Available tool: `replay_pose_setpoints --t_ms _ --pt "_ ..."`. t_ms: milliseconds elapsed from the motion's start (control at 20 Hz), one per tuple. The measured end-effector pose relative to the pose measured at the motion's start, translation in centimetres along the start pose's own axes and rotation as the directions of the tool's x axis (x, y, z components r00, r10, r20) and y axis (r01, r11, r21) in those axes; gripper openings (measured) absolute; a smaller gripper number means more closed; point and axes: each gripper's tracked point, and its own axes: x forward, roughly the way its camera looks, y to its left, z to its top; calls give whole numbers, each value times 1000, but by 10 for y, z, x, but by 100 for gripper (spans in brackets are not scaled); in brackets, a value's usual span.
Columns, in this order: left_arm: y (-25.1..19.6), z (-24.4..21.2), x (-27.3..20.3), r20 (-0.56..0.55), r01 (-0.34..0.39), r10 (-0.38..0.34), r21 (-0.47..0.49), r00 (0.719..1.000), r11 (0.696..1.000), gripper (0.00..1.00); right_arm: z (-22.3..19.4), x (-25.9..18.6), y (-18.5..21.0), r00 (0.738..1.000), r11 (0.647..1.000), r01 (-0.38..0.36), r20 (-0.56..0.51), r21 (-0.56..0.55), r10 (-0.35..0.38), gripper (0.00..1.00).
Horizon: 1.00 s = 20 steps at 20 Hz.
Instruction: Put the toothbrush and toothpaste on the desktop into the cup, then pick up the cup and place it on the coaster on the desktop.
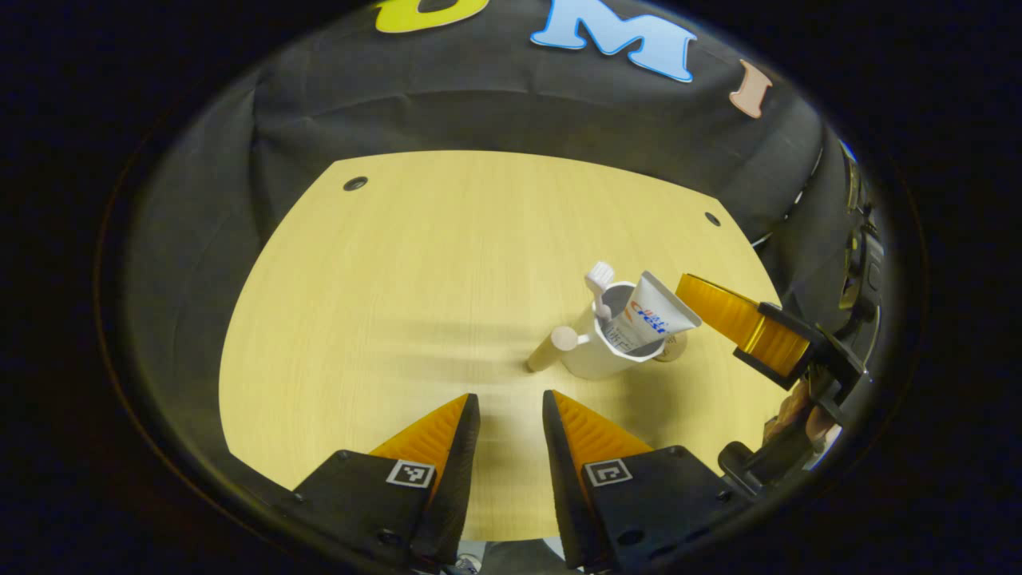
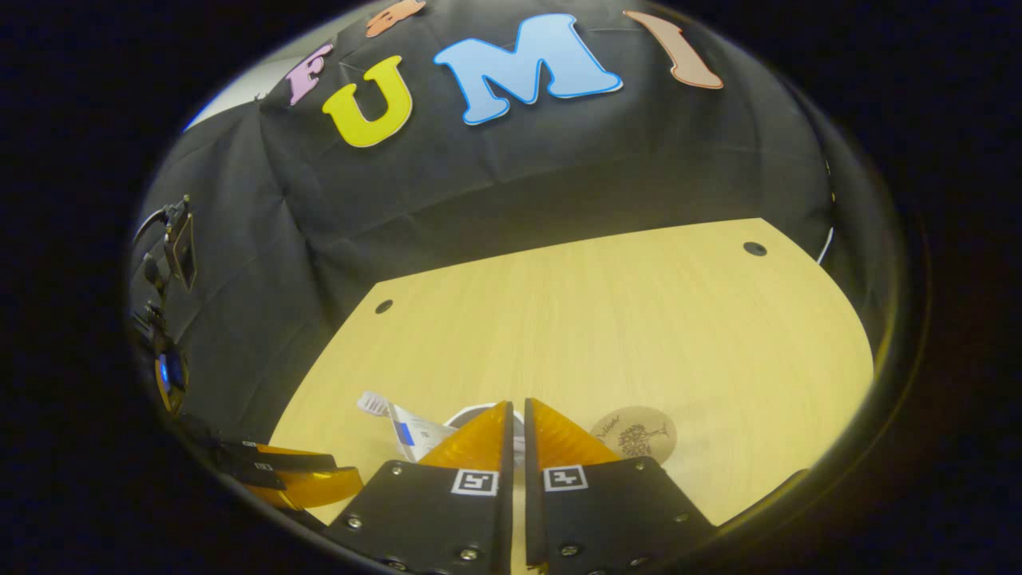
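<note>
A white cup [image 1: 603,351] stands on the light wooden tabletop [image 1: 415,271], toward its right side in the left gripper view, with a toothpaste tube [image 1: 651,315] and a white toothbrush [image 1: 599,281] both sitting inside it. The tube leans to the right over the rim, its flat end uppermost; the brush head pokes up at the cup's far left edge. A pale cylindrical handle juts from the cup's left side, ending in a round knob. Just behind the cup on its right, a small part of a round coaster [image 1: 675,345] peeks out, close beside the base; whether the two touch cannot be told.

The left hand-held gripper [image 1: 511,407] hovers near the front of the tabletop, its two orange fingers parted with bare wood between them, grasping nothing. The cup stands ahead of it and slightly to the right, apart from its tips.

In the right gripper view, the right hand-held gripper [image 2: 516,411] has its orange fingers drawn nearly together, a thin slit between them, with nothing seen pinched there. The cup's rim and the toothpaste tube [image 2: 415,435] show just beyond its tips, partly hidden by the left finger. The round wooden coaster [image 2: 635,435], printed with a dark tree motif, lies flat on the tabletop just right of those fingers.
</note>
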Motion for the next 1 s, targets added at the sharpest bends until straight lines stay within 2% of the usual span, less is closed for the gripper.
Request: replay_pose_setpoints --t_ms 300,450,550,750,1000 --pt "-2 7 24 -48 103 -97 142 994 985 54 4 -20 -23 999 999 38 18 39 -39 6" --pt "-10 9 37 -104 166 -145 231 984 959 53 2 -33 -39 997 995 74 25 65 -76 6" --pt "-7 10 43 -153 188 -148 298 977 936 53 0 -42 -52 994 991 102 27 86 -105 6" --pt "-5 20 61 -211 210 -129 427 969 880 53 -4 -62 -81 983 976 170 38 138 -177 6" --pt "-21 17 77 -280 287 -144 576 949 765 54 -11 -80 -117 962 943 258 32 210 -270 6"
